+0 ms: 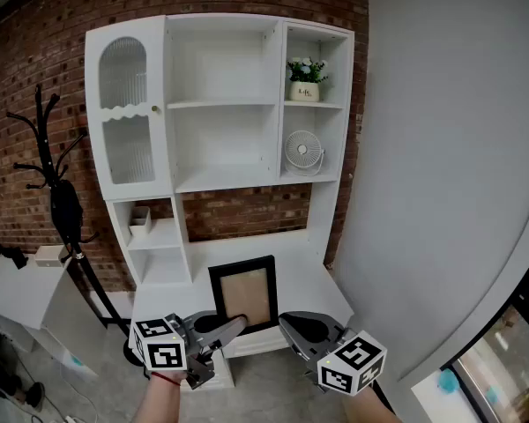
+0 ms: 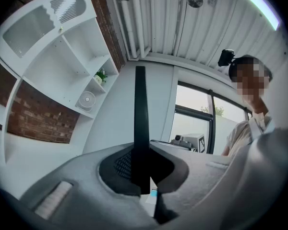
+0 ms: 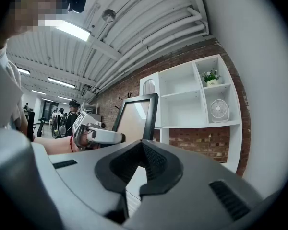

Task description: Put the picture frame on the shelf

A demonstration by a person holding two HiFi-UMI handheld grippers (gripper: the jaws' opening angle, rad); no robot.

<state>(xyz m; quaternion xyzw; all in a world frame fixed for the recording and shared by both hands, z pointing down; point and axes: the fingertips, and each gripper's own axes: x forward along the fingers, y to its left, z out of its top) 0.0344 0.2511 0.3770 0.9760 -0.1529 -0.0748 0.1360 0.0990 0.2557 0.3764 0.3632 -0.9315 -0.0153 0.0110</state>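
Black picture frame (image 1: pixel 243 294) tight in the closed left tool (image 1: pixel 236 324)

The left tongs (image 2: pixel 140 176) clamp the picture frame (image 2: pixel 140 114) edge-on; white shelf (image 2: pixel 62 51) left, apparently holding a fan (image 2: pixel 87 99).

The grey left gripper (image 1: pixel 232 326) and right gripper (image 1: pixel 289 324) each bear a white cube (image 1: pixel 159 344) with black square markers. A red band (image 1: pixel 166 378) rings the left wrist.

Evenly bright, sharp pictures; ceiling strip light (image 3: pixel 65 28) glares, fisheye edges darken.
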